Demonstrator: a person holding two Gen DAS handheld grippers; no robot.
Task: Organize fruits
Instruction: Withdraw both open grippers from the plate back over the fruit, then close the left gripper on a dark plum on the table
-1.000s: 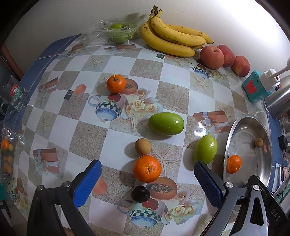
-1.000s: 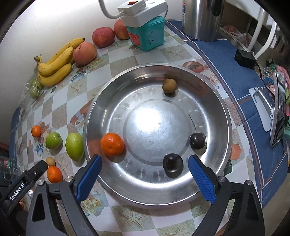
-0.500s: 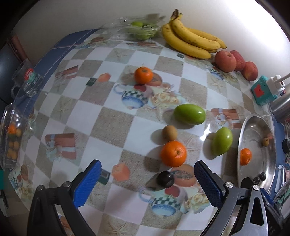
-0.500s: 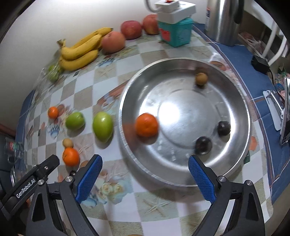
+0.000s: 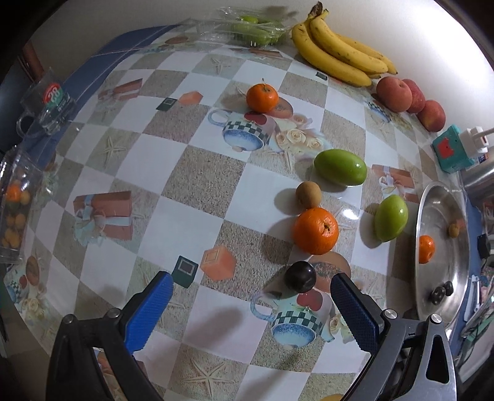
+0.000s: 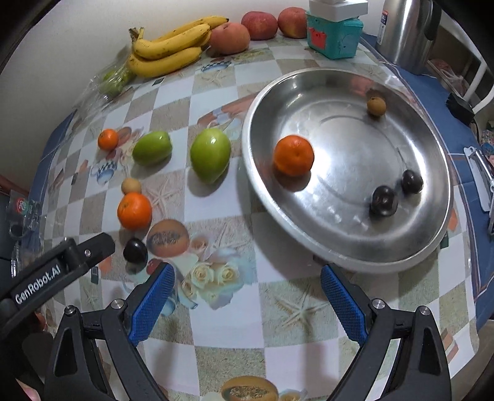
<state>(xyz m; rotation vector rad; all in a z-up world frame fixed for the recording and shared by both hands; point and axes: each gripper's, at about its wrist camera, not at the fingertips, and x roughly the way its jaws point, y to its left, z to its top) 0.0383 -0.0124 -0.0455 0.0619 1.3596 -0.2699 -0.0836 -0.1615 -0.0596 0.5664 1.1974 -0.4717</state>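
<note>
My left gripper (image 5: 247, 303) is open and empty above the table, just short of a dark plum (image 5: 299, 276). Beyond the plum lie an orange (image 5: 315, 230), a small brown fruit (image 5: 307, 194), two green mangoes (image 5: 340, 167) (image 5: 391, 217) and a smaller orange (image 5: 262, 97). My right gripper (image 6: 244, 297) is open and empty, near the front rim of a steel bowl (image 6: 429, 246). The bowl holds an orange (image 6: 293, 155), two dark plums (image 6: 383, 200) (image 6: 411, 181) and a small brown fruit (image 6: 376, 106).
Bananas (image 5: 336, 58), three red apples (image 5: 393, 93) and a bag of green fruit (image 5: 247, 29) line the back wall. A teal box (image 6: 333, 35) with a white power strip and a steel kettle (image 6: 407, 34) stand behind the bowl. Clear containers (image 5: 14, 209) sit at the left edge.
Both grippers have pulled back and swung left. The right one has left the bowl and now hangs over the table in front of it. Both stay open.
</note>
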